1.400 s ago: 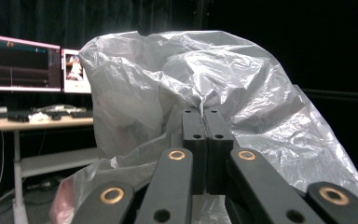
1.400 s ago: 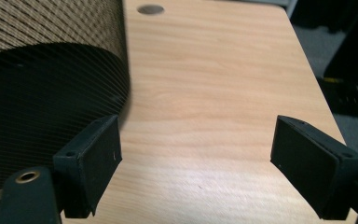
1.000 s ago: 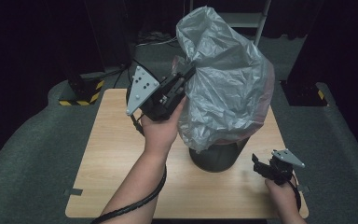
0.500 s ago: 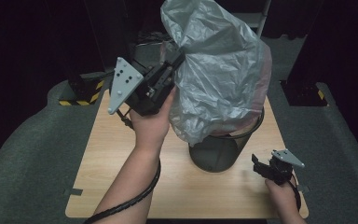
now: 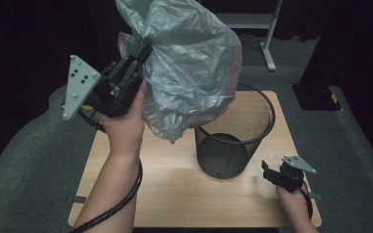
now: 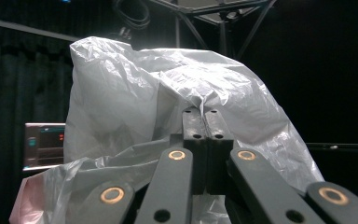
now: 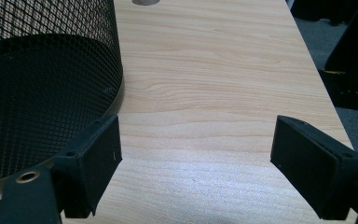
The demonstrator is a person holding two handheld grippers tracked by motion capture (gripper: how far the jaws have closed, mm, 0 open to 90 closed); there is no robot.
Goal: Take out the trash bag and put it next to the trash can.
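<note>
A crumpled grey plastic bag (image 5: 187,63) hangs high over the table's left half, its lower end just left of the black mesh bin (image 5: 235,133). My left gripper (image 5: 138,51) is shut on a fold near the bag's top; in the left gripper view the bag (image 6: 140,112) billows around the closed gripper (image 6: 206,112). The bin stands upright and looks bare inside. My right gripper (image 5: 268,171) rests low near the table's front right, open, beside the bin's base. The right gripper view has the mesh wall (image 7: 42,84) at left and bare wood between the open gripper (image 7: 196,149).
The wooden table (image 5: 175,194) sits on grey carpet. A grey stand's foot (image 5: 269,56) lies beyond the table at the back. A small lit screen (image 6: 44,142) glows behind the bag in the left gripper view. Dark surroundings ring the table.
My left gripper has lifted the bag up and to the left, clear of the bin, whose rim and inside now show. The right gripper has stayed put.
</note>
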